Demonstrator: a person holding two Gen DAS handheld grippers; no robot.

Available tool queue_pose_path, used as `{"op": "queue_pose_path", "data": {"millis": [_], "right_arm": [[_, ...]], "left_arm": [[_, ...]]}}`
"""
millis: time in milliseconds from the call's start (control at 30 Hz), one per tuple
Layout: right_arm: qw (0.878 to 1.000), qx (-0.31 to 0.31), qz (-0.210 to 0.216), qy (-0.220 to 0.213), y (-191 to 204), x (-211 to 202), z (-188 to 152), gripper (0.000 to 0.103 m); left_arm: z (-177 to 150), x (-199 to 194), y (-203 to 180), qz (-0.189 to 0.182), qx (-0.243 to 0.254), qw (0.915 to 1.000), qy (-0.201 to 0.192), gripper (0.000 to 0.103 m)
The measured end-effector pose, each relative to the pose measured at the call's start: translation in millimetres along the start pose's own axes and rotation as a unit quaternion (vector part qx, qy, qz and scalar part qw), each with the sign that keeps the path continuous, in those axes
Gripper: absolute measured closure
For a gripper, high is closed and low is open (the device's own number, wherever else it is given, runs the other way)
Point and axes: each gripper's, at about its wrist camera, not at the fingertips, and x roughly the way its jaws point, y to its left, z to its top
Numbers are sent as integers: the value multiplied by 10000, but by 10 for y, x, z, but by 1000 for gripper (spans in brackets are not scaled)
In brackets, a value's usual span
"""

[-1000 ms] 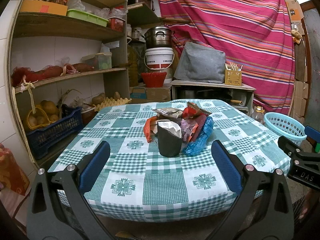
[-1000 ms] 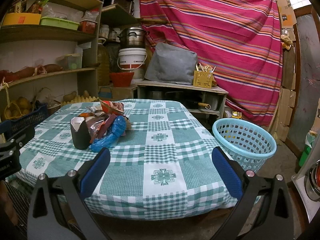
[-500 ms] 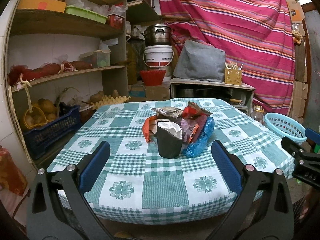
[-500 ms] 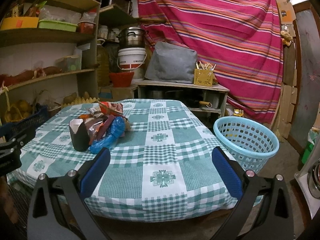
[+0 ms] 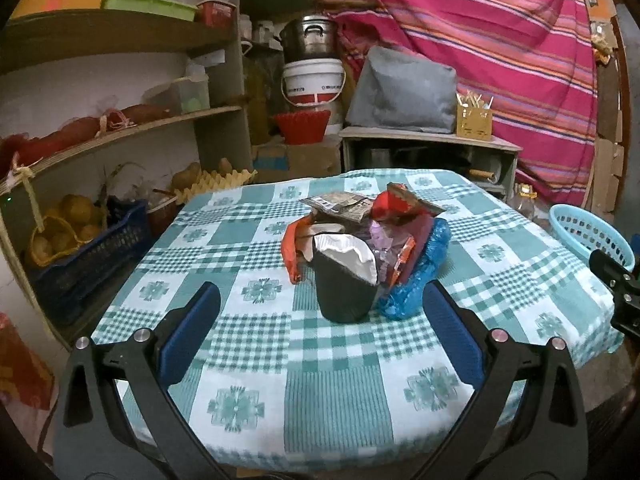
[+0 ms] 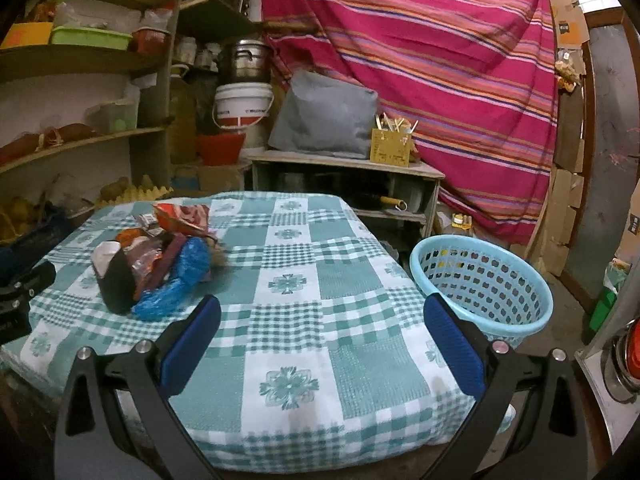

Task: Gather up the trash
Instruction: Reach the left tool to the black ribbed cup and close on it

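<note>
Wooden shelves (image 5: 120, 136) stacked with containers and sacks fill the left side, a white bucket (image 5: 314, 84) under a steel pot (image 5: 308, 38) stands at the far centre, and a pink striped cloth (image 6: 420, 60) hangs across the far wall behind a low cabinet (image 6: 344, 184). A table covered by a green-and-white checked tablecloth (image 5: 256, 320) takes up the middle, and nothing lies between the grippers and the trash on it. The trash pile (image 5: 368, 248) sits around the middle of the table: a black pouch (image 5: 344, 292) with a silvery lining stands nearest, a crumpled blue plastic bag (image 5: 420, 276) touches it on the right, and red and orange wrappers (image 5: 400, 204) lie behind. A light blue basket (image 6: 484, 284) stands on the floor just beside the table's right edge. The left gripper (image 5: 320, 332) is spread wide and empty, over the near part of the table short of the pouch. The right gripper (image 6: 320, 332) is likewise spread wide, holding nothing, over the table's near right corner.
</note>
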Motion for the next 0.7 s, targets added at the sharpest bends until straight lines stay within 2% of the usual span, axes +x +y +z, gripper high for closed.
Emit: {"op": "queue_pose_path", "data": {"millis": [100,300,467,633,700], "right_arm": [[9999,57,32,156,-33,124,25,4],[9992,256,39,307,-107,302,64,4],[9987,342,4,366,-125,403,67,4],[9988,336,-10,367,-103,445,88,4],[9988,300,6,376,-64,468,106,4]], "left_arm": [[51,220,-80,90,156,9997,193,5],[136,714,-158,4,165,9976,667,5],[186,1088,-78,190,176,9938,1080,5],[259,1105,167,291,-56,9941,1047,5],[291,1078,297,441,-127,9941,986,4]]}}
